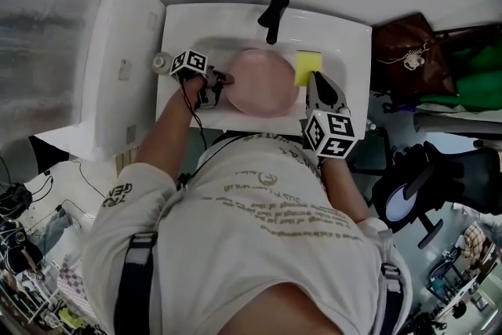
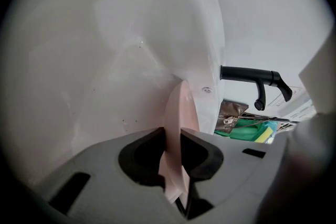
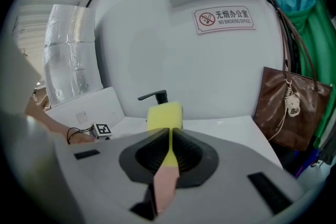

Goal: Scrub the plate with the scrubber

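One plate (image 1: 263,82), one scrubber (image 1: 307,65), top centre: left gripper (image 1: 222,80) is clamping plate rim, right gripper (image 3: 169,136) is pinching scrubber.

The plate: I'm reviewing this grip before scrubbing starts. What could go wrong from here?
1. The left gripper pinches the plate only at its rim; scrubbing pressure could lever it loose into the sink.
2. The right gripper holds the scrubber by a squeezed edge; it may fold or slip out.
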Tool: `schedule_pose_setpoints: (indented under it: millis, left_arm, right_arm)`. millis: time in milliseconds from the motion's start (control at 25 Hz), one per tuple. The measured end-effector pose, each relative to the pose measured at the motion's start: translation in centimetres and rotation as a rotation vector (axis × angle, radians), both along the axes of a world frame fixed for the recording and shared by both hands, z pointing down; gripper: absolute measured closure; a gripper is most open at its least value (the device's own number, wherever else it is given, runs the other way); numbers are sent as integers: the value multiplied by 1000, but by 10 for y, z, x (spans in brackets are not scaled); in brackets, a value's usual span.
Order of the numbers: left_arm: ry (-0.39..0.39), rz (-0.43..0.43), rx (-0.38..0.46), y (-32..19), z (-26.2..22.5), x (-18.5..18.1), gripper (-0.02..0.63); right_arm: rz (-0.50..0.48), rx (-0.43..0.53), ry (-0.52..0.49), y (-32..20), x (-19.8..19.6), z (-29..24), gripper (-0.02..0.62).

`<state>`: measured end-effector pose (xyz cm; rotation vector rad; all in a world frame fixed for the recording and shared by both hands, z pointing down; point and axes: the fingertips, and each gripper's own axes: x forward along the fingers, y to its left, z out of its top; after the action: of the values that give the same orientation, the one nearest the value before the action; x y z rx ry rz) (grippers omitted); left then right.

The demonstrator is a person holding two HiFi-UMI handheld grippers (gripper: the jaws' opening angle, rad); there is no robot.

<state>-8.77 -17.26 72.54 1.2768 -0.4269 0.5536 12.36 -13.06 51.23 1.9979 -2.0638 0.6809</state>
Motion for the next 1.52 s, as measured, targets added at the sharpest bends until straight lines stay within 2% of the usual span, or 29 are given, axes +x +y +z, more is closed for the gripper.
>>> schedule_pose_setpoints:
  millis: [160,480,680,920,1160,1360,1520]
  left_arm:
    - [10,-23,46,2,-11,-1,538]
    - [79,-79,134,10,-42,-3,538]
    - [92,-101,233,14,-59,-2,538]
    - [141,-139,288,19,-82,9,538]
    - [156,-107,338,27,-99,18,538]
    - [177,-96,384,30,-110,23,537]
    - [186,-80,389,35,-114,23,537]
  right_arm:
    - [-25,-5,-2,-4,-5,0,558]
    - [-100,-61,13,-10,-19,11,558]
    - [-153,-153,73,-13,-29,32,558]
    - [-207,-298,129,-23,-37,58,558]
    - [-176,-392,226,-36,-27,70,558]
    - [-189,-439,253,-39,-24,75,558]
    - [-195,-443,252,-43,-25,77,558]
